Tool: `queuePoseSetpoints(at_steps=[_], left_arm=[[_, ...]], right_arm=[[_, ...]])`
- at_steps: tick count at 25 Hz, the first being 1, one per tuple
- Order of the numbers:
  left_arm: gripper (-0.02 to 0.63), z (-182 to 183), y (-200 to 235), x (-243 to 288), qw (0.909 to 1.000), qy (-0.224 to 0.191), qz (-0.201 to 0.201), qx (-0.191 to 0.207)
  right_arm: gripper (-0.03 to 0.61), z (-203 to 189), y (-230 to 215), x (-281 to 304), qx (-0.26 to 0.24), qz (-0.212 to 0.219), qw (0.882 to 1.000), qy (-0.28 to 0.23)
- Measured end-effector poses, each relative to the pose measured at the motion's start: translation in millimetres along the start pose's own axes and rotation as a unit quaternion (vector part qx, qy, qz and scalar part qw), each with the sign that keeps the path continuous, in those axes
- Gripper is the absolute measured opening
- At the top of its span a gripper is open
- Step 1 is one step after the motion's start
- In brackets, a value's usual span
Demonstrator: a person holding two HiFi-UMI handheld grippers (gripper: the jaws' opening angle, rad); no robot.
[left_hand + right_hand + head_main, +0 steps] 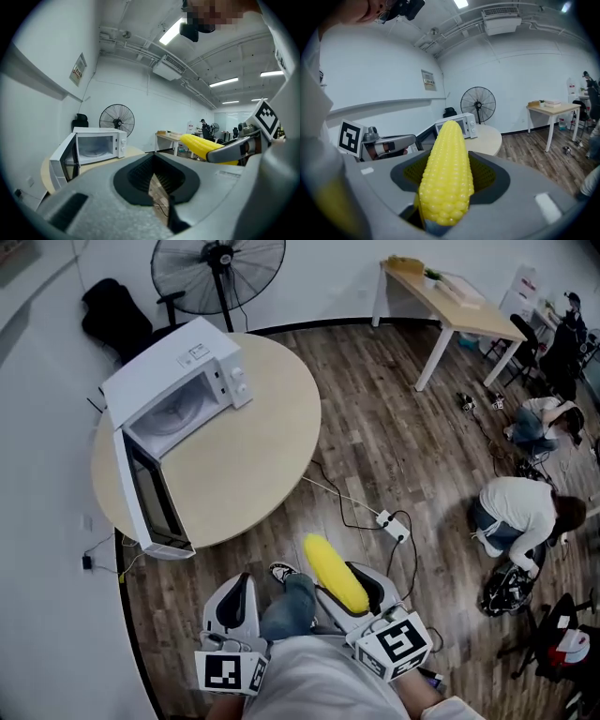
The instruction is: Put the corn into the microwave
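The right claw point(445, 161) is clamped on the corn point(447, 140), which lies lengthwise between its pads with the tip jutting ahead, likely so it can go in nose-first. The left claw point(153, 161) is pinched together, empty. Well apart on the counter point(253, 456), the microwave point(178, 395) stands with its door open.

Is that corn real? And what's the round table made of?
The corn looks like moulded plastic or rubber, slightly glossy: evenly bright yellow with perfectly regular kernels, so probably fake. The round table seems to be pale wood or wood-look laminate, matte: a smooth light tan top without glare.
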State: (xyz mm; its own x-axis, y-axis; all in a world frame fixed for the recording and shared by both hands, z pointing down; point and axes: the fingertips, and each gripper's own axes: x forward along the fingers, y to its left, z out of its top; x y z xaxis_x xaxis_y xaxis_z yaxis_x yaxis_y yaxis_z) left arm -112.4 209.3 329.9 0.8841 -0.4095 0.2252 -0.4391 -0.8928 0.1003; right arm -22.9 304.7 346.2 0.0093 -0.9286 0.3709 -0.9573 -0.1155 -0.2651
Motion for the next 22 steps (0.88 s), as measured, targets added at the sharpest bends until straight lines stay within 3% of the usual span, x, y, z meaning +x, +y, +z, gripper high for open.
queuePoseSetpoints(at_steps=[22], left_arm=[[-0.003, 57, 101, 129, 0.9976, -0.02, 0.063, -0.021]], right_arm=[[0.265, 97, -40, 152, -0.033, 0.098, 0.994, 0.022]])
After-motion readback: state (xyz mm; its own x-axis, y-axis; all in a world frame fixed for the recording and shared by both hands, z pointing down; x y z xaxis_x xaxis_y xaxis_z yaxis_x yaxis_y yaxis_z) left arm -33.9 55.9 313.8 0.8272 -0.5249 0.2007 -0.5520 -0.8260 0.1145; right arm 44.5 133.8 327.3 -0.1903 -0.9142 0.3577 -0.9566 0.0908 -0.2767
